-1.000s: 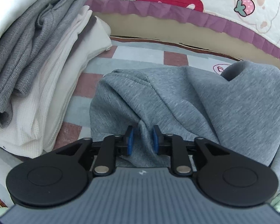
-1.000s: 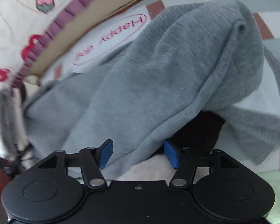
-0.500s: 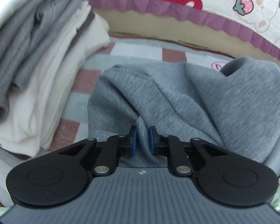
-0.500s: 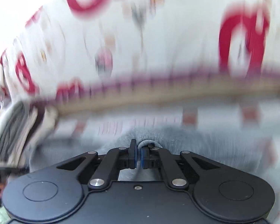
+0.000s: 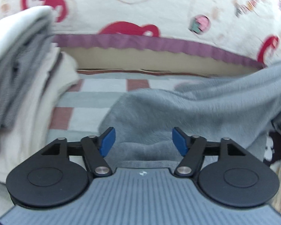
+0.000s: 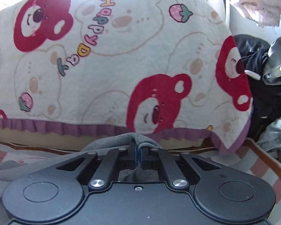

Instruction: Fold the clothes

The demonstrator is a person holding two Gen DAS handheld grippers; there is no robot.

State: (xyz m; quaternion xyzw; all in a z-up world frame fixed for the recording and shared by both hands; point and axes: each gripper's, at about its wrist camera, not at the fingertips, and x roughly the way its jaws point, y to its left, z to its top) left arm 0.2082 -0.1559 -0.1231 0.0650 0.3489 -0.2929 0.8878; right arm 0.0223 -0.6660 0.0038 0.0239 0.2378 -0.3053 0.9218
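Grey fleece garment [image 5: 178, 112], soft and heathered, lies crumpled on a checked cover in pale blue, white and brick red [image 5: 95, 101], just in front of a cream quilt printed with red bears and strawberries and edged with a purple frill [image 6: 121, 56]. A second ago the left hand-held gripper [image 5: 142, 143] pinched a ridge of this fabric; now its jaws are opening, the blue pads [image 5: 107, 142] stand well apart, and the cloth sits between them without being pressed. The right hand-held gripper [image 6: 138, 156], which a second ago stood open over the garment, is now clamped tight on a fold of the same grey fleece, which bunches over its tips, and its view has swung up from the cover to the quilt. In the left wrist view the garment's right side rises toward the frame edge, which suggests that side is being lifted. A stack of folded grey knit and cream clothes [image 5: 24, 86] sits at the left. Judging by this, the hold has passed from left to right, probably to shake the garment out or regrip it before a fold; no fold is made yet.
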